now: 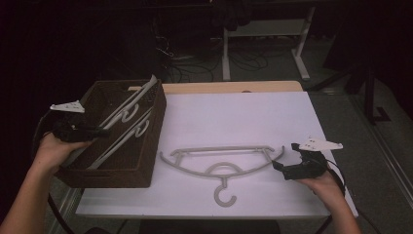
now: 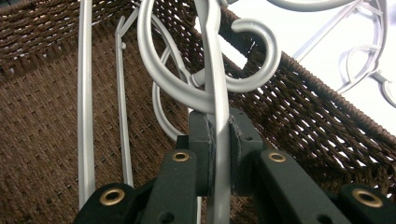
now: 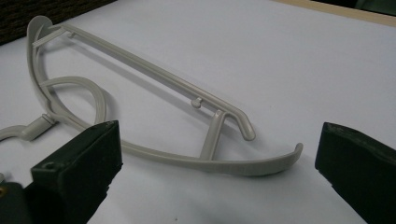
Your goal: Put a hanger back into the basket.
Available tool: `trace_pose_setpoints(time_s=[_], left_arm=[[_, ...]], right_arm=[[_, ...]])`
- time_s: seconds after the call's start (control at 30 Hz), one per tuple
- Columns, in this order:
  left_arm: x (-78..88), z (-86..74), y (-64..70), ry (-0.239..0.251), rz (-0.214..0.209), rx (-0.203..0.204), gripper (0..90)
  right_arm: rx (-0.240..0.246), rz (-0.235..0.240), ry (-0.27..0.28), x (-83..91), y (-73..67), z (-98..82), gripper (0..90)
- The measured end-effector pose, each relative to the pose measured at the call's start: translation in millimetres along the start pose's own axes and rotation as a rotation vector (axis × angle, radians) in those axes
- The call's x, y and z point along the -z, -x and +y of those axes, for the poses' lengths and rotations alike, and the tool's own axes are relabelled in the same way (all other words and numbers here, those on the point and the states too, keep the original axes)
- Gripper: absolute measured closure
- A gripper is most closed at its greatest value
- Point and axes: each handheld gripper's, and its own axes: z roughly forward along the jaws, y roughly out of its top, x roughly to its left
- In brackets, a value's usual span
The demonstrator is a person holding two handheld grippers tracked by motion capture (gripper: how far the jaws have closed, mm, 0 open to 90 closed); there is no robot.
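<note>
A grey plastic hanger point(image 1: 219, 149) lies flat on the white table top point(image 1: 234, 117), hook toward the near edge. My right gripper point(image 1: 284, 157) stands open at that hanger's right tip; in the right gripper view the tip point(image 3: 280, 163) lies between the wide-apart pads point(image 3: 79, 163) without touching them. At the left a brown woven basket point(image 1: 112, 178) holds two more grey hangers. My left gripper point(image 1: 103, 130) is shut on the upper hanger point(image 1: 127, 109). Its pads point(image 2: 203, 140) pinch the held hanger's thin bar point(image 2: 219, 107) below its hook point(image 2: 254, 56). The other hanger point(image 2: 85, 93) lies on the basket floor.
The basket overhangs the table's left side. A wooden strip point(image 1: 229, 87) borders the far edge. Beyond it are a dark floor with cables and a white table frame point(image 1: 263, 29). Bare white surface stretches between the basket and the right edge.
</note>
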Motion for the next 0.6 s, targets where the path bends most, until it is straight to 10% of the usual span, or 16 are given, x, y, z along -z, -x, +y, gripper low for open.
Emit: trace_pose_setpoints(time_s=[0.47, 0.6], left_arm=[[-16.8, -18.8, -14.9, -0.055, -0.014, 0.05, 81.7], [-25.7, -24.7, -20.0, -0.073, 0.071, 0.044, 71.0]], right_arm=[[0.004, 0.002, -0.005, -1.7, -1.0, 0.2, 0.3], [0.004, 0.002, -0.004, -1.6, -0.7, 0.2, 0.3]])
